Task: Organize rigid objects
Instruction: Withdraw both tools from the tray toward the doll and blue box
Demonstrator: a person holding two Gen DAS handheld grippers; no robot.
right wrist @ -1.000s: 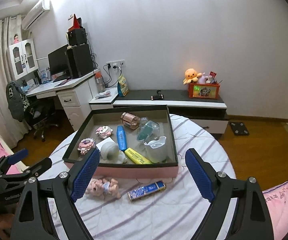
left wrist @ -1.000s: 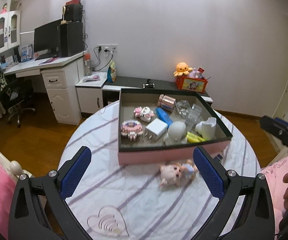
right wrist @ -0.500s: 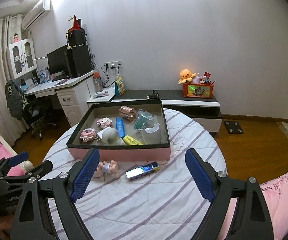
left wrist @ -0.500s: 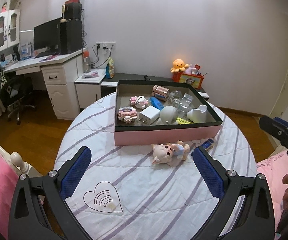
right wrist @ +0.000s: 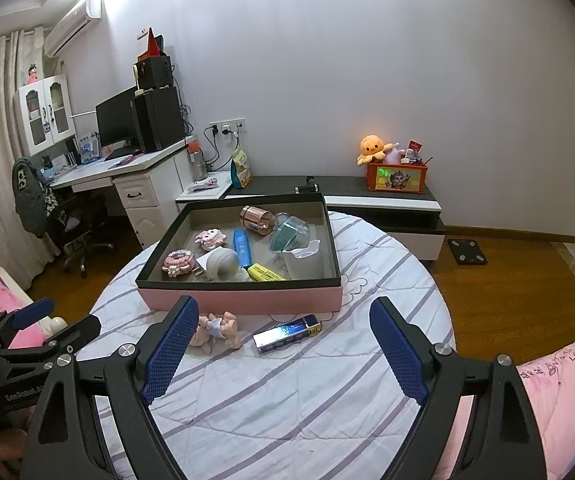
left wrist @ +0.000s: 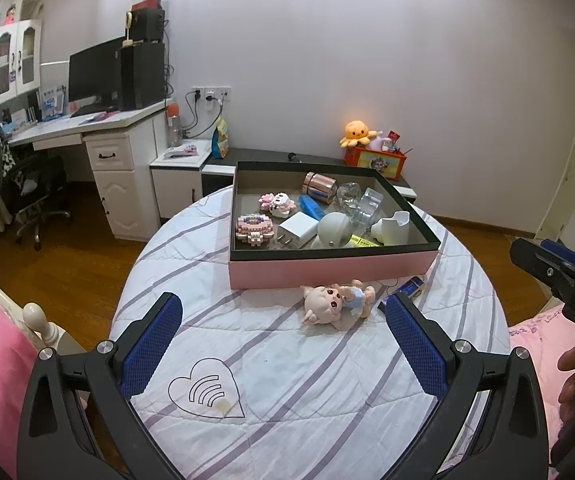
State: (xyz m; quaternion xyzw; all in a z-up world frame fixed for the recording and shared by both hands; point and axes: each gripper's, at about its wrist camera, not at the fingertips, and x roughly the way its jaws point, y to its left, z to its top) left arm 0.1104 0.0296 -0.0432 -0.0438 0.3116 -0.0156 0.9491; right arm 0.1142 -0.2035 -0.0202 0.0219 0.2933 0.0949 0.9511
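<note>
From the left wrist view, the left gripper (left wrist: 283,340) hangs empty over the table (left wrist: 287,380), jaws spread wide, with the doll (left wrist: 335,304) at twelve o'clock, just short of the pink box (left wrist: 327,266); I'd straddle its body, not the big head. From the right wrist view, the right gripper (right wrist: 283,344), likewise spread and empty, has the blue lighter (right wrist: 287,333) dead ahead, so close across its narrow width.

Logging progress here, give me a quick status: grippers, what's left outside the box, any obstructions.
Left gripper open, empty; right gripper open, empty. Pig doll and blue lighter on table outside pink box. Nothing blocking either.
</note>
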